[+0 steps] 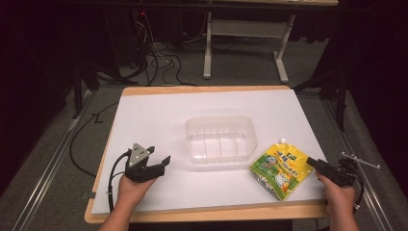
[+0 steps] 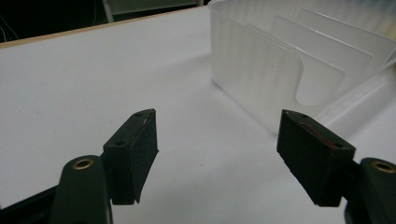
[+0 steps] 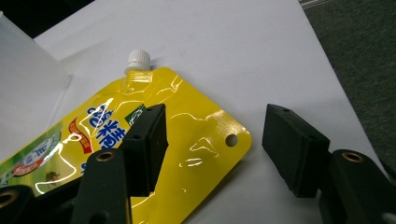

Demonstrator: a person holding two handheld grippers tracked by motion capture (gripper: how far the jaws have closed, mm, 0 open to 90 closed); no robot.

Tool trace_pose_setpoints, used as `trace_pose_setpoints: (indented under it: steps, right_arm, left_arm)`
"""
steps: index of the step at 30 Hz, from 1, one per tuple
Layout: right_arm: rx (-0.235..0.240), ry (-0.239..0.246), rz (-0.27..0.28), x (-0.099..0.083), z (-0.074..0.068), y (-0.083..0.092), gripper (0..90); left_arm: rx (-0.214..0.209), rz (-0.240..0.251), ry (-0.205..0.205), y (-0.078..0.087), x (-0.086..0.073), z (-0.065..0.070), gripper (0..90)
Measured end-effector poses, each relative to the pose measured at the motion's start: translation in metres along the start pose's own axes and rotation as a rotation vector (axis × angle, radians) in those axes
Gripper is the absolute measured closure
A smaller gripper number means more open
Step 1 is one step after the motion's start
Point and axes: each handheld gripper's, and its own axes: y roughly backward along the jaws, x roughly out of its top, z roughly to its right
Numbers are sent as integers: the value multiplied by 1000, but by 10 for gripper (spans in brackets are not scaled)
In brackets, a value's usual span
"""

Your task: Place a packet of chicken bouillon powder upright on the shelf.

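We see the flat yellow spouted plastic pouch (image 1: pixel 281 167) lying at the table's right front, beside the clear plastic divided bin (image 1: pixel 220 138). Our right gripper (image 3: pixel 212 149) straddles its corner, jaws apart (nothing clamped); left gripper (image 2: pixel 217 158) gapes empty.

Both tongs (image 1: pixel 160 160) (image 1: pixel 315 162) are matte black with blocky rectangular pads, brass-ringed pivot screws and trailing black cables.

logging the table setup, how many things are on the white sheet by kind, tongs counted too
translucent plastic divided bin: 1
yellow spouted refill pouch with white cap: 1
black two-jaw tongs, left and right, both open and holding nothing: 2
total: 4
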Motion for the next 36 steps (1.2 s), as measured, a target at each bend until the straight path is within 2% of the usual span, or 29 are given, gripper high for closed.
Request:
trace_pose_setpoints:
  steps: [3,4,6,7,9,12,14,16,17,20,29,30,36]
  right_arm:
    - [1,-3,-8,1,-3,-2,417]
    - [21,-7,-13,1,-3,-3,423]
    - [28,-6,-11,1,-5,-4,418]
    - [35,-1,0,1,-6,-3,432]
    - [82,-30,41,3,-9,4,451]
    - [127,10,80,6,-19,11,494]
    - [145,26,76,6,-25,11,502]
    - [144,42,70,5,-28,9,512]
    - [138,33,60,4,-29,8,513]
    - [128,45,35,2,-27,4,513]
    - [129,35,22,1,-22,0,528]
    - [134,19,17,0,-23,1,536]
    - [122,30,-8,-1,-22,-4,553]
  left_arm:
    - [0,-4,0,-1,0,0,295]
    - [1,-4,-1,-1,0,1,296]
    - [1,-5,-3,-1,0,1,296]
    - [2,-5,-4,-1,0,2,295]
    - [4,-4,-5,0,0,2,295]
    - [5,-3,-2,-2,0,2,296]
    - [7,-7,-1,-2,0,2,296]
    - [6,-5,-3,-1,0,2,296]
    - [5,-4,-5,-1,0,3,296]
    - [2,-1,-8,1,0,3,295]
    - [2,-1,-7,0,1,2,295]
    - [3,1,-6,0,1,2,296]
    - [0,7,-16,1,2,5,295]
